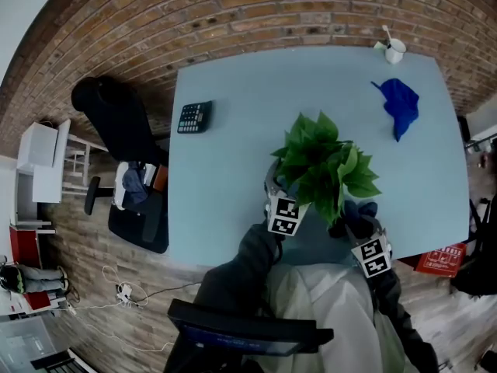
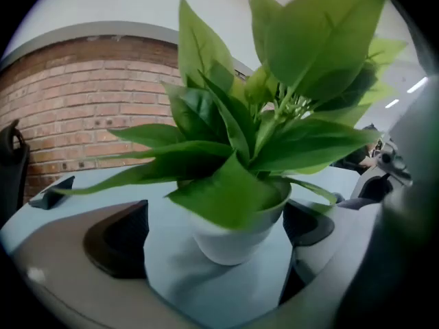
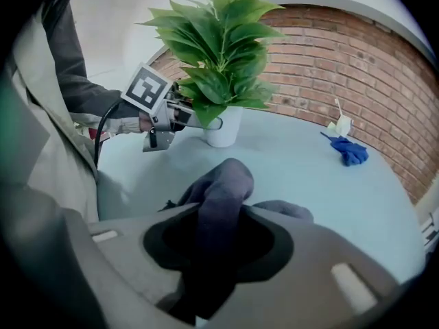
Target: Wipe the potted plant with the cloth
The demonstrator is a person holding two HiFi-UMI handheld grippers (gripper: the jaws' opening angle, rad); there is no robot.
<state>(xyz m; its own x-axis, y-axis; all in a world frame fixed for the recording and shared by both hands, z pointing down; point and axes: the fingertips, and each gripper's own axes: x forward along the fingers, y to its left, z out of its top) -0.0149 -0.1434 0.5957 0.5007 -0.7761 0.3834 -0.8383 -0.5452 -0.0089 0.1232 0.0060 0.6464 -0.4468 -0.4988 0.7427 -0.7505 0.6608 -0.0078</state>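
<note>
Green leaves (image 1: pixel 322 162) overhang the pot (image 2: pixel 233 238); calculator (image 1: pixel 194 117), blue rag (image 1: pixel 400 106) lie apart.

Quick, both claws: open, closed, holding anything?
Left claw: open, white pot between its jaws, not gripped.
Right claw: closed on the grey cloth.

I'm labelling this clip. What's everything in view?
table: one, light blue, by brick wall
potted plant: one, green leaves in white pot, table's near edge
grey cloth: one, dark grey, in right gripper
blue cloth: one, blue, table's far right
calculator: one, black, table's left
cup: one, white, far right corner
chair: one, black, left of table
left gripper: one, grey, open, jaws flanking the pot
right gripper: one, grey, shut on the grey cloth
</note>
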